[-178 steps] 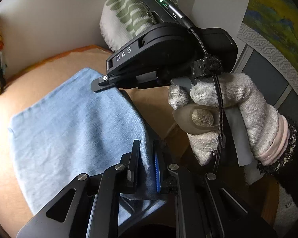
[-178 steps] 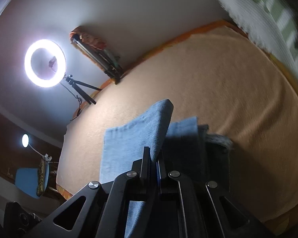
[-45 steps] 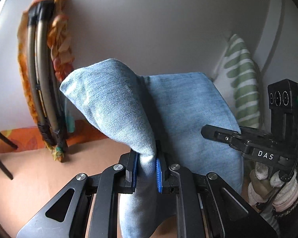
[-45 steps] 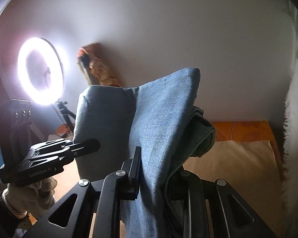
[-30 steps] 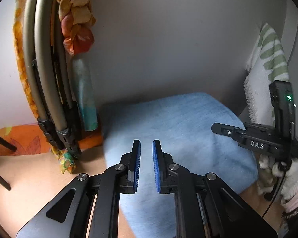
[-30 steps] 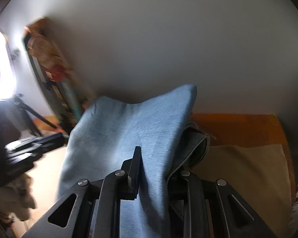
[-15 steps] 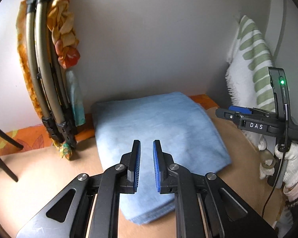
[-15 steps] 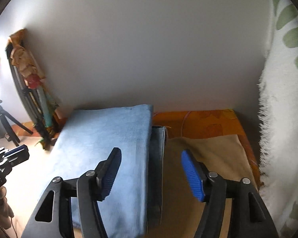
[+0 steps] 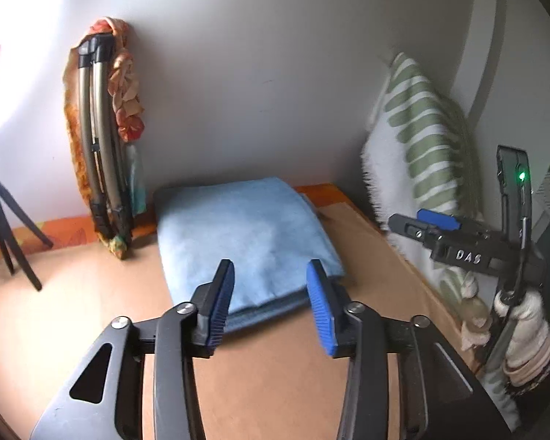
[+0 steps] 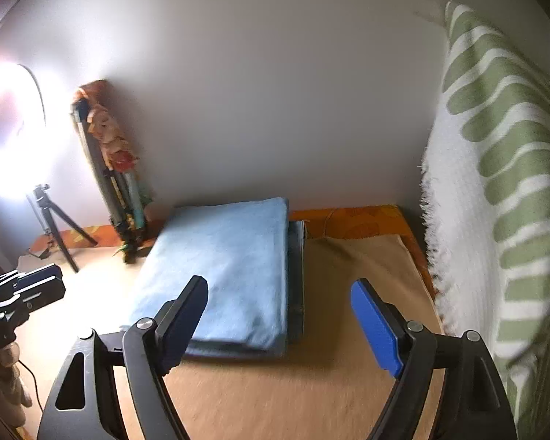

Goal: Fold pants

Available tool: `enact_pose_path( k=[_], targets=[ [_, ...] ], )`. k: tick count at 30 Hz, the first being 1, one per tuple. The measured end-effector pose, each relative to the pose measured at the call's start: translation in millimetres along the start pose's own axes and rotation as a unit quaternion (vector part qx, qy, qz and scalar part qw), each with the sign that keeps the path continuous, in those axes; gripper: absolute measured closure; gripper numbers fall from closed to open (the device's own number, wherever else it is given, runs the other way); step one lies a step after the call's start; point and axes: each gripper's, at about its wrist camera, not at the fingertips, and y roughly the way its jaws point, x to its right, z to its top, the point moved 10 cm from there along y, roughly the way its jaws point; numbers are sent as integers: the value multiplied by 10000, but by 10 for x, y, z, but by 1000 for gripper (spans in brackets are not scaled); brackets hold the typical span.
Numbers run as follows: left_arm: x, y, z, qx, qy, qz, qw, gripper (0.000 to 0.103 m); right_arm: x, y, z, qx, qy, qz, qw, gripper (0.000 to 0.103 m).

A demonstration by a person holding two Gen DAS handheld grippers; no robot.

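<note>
Left wrist view: pants [image 9: 245,234] lie folded into a compact light-blue rectangle on the tan surface [image 9: 275,377], far edge near the wall at 12 o'clock. Left gripper [image 9: 271,308] hangs just short of the near edge, tongs apart, nothing between them. Right gripper [image 10: 278,322] likewise spread wide and empty; in its own view the bundle sits at 11 o'clock, a darker layer (waistband or inner fold, cannot tell which) showing along its right side. Judgement: both tools are clear of the cloth because the fold looks finished, the stack squared and left to rest.

Surroundings: striped green-and-white pillow [image 10: 502,183] upright at 3 o'clock, well apart from the pants. Folded frame wrapped in orange cloth [image 9: 102,139] leans on the wall at 10 o'clock, just beside the bundle's far left corner. Small tripod [image 9: 3,220] and ring light [image 10: 11,110] further left. Nothing lies between grippers and pants; wall and leaning frame limit any push further back.
</note>
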Motion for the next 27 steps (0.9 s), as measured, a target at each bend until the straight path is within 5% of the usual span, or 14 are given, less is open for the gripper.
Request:
enact_pose_path(
  k=[9,27],
  targets=[
    [259,-521,-318,167,68,-89,9998,38,-192,-685,-395,213,-82,-69,9997,16],
    [373,-1363,-877,605,365,452,9965,23,-600,-1658,-1021,789,-266,-599,9947,0]
  ],
)
